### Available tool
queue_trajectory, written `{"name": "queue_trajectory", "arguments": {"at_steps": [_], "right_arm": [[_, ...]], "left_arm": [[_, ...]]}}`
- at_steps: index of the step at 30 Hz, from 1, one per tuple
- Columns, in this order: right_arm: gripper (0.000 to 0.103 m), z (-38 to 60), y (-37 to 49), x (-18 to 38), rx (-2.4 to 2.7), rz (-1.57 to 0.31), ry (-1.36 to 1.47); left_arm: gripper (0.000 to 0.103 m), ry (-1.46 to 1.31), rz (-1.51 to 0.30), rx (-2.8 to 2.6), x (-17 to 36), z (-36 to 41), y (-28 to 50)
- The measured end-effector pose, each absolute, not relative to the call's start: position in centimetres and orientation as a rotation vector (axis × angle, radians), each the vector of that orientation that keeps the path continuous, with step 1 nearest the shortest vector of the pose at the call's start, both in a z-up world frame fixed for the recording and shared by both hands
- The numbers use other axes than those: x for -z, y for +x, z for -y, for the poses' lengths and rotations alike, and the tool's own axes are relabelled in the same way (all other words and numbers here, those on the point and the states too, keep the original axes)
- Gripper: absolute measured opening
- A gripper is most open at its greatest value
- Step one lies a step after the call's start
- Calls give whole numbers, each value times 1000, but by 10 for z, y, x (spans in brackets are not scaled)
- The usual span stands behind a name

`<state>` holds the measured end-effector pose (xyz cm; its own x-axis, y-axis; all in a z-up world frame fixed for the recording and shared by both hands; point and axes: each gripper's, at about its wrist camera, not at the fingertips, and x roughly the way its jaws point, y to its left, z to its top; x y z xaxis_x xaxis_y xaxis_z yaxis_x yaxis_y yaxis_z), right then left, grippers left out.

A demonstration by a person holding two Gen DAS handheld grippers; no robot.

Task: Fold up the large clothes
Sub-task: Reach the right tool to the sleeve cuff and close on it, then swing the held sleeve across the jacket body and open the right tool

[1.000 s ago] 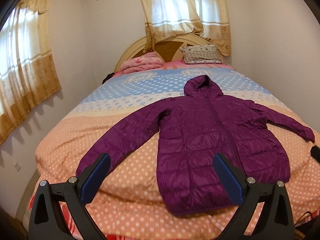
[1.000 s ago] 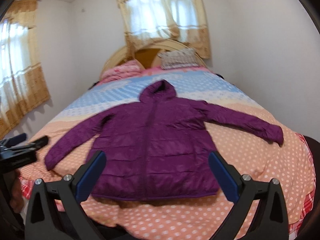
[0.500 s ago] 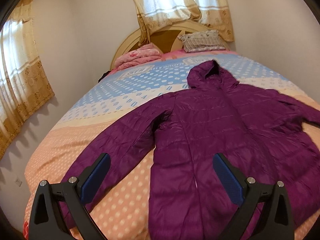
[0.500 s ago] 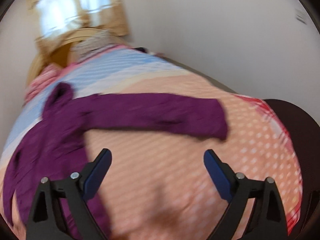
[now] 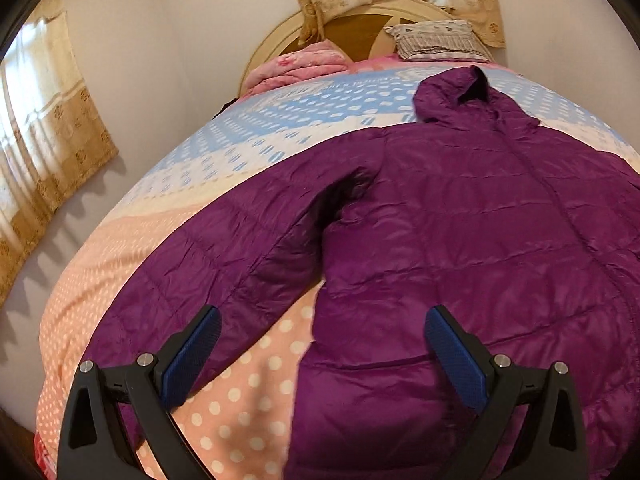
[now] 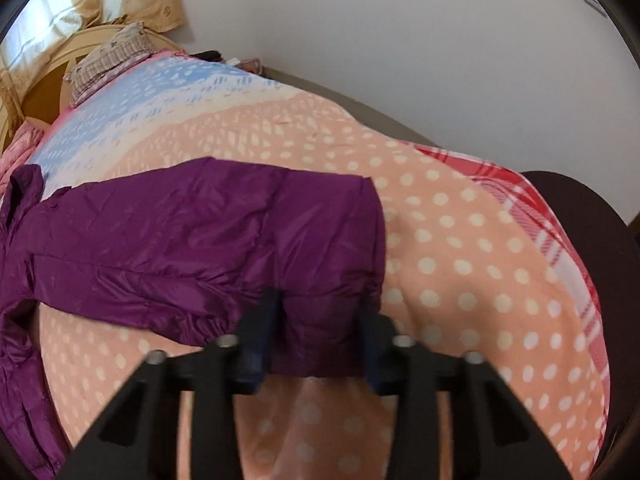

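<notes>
Both tongs have come closer to the purple jacket [image 5: 460,248] since half a second ago: the left view now sits low over the gap between sleeve and body, and the right view has closed in on the far cuff, with its jaws narrowed from wide apart to a small gap. The left tongs [image 5: 322,354] hang over the bed [image 5: 132,264] with their blue pads [image 5: 192,356] spread wide and nothing between them; one pad lies in front of the left sleeve [image 5: 208,264], the other in front of the jacket's lower body. The right tongs [image 6: 316,344] are drawn in around the end of the right sleeve [image 6: 224,236], with purple cloth bunched between the two dark fingers [image 6: 260,336]; the view is blurred there, so whether the pads truly pinch the cuff I cannot tell. The jacket lies flat and face up on the dotted peach and blue bedspread, hood [image 5: 456,96] toward the headboard [image 5: 360,28], both sleeves stretched out to the sides. A pink folded blanket [image 5: 304,66] and a patterned pillow [image 5: 436,40] rest at the head of the bed, under yellow curtains [image 5: 48,136]. At the right edge of the bed a red plaid sheet [image 6: 536,220] shows beneath the bedspread, just beside a dark rounded object [image 6: 592,248] that I cannot identify.
</notes>
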<state>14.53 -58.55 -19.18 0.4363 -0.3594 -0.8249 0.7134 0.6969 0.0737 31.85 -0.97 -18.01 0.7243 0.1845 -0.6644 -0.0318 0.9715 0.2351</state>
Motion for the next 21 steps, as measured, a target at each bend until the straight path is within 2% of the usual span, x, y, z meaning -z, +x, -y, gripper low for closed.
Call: {"name": "queue_trajectory", "arguments": {"at_steps": [3,6,13,21], "right_arm": [[20,582,147,181,699,-874,427],[17,576,158,173,691,-849,384],[13,532,197,141,603,-761,264],[12,440,260,106,427,-682,103]], "left_arm": [[102,219,-752,-135,180,3,321],[102,221,-752,-151,177,-1,328],[102,223,-727,-175,160,-7,345],[102,214,-701,-167,142,-8,358]]}}
